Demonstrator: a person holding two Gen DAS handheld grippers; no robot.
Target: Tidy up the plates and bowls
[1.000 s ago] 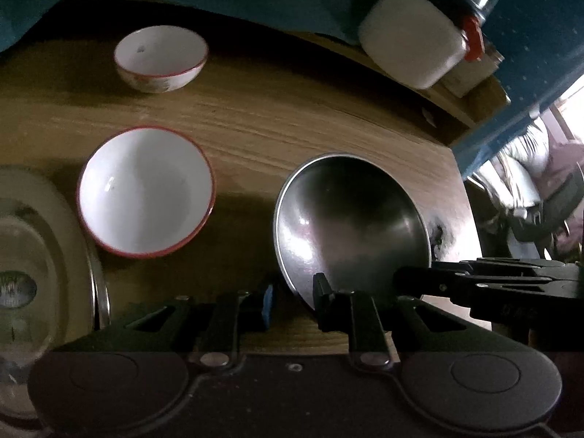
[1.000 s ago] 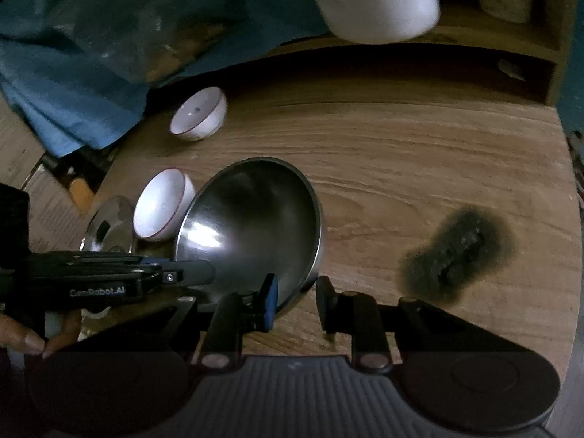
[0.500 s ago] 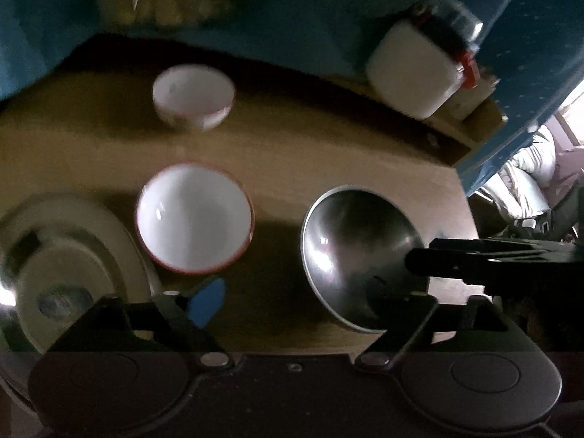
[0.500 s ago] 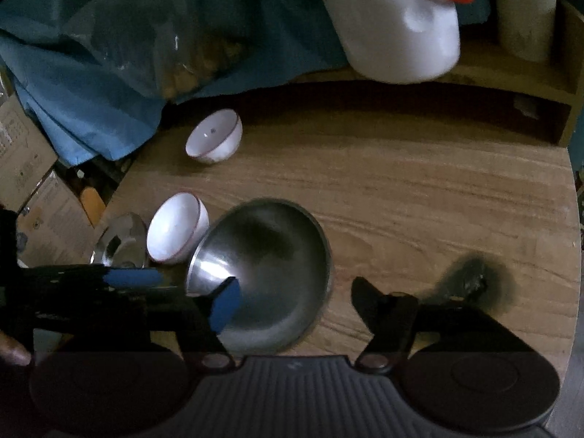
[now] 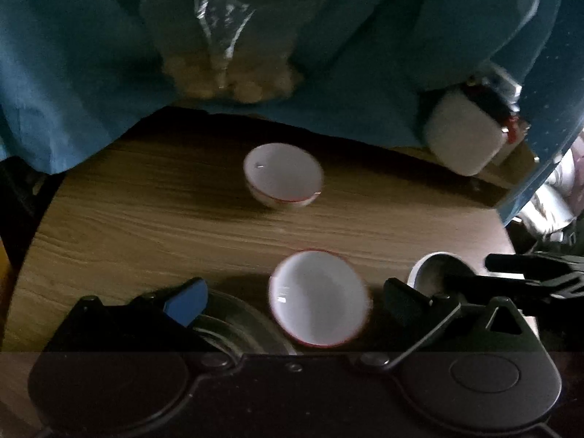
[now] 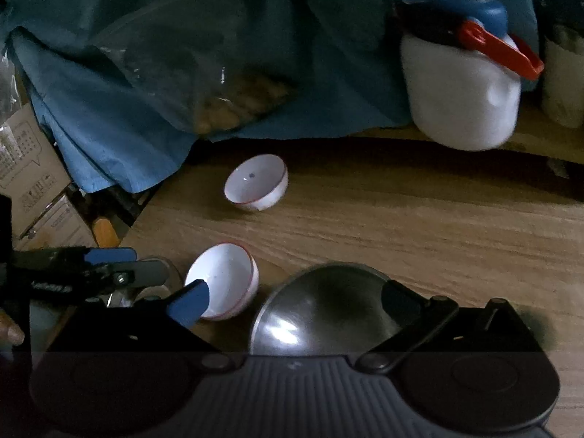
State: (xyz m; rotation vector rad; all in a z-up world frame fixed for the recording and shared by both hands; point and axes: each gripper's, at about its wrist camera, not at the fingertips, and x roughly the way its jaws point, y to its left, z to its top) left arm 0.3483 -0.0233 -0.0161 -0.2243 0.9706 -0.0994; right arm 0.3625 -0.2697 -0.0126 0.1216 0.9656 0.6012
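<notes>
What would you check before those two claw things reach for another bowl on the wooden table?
1. Left gripper free: ok, jaws opening, pads touching nothing; the nearer red-rimmed bowl sits between them in view.
2. Right gripper free: ok, jaws opening, the steel bowl released and resting on the wooden table.
3. Nearer red-rimmed bowl upright and apart from the steel bowl: ok.
4. Farther red-rimmed bowl sitting steady: cannot tell, it looks tilted and blurred.
5. Metal plate at the left ready to stack on: cannot tell, mostly hidden behind the left gripper.
6. Grippers clear of each other: ok, a gap shows between them.
</notes>
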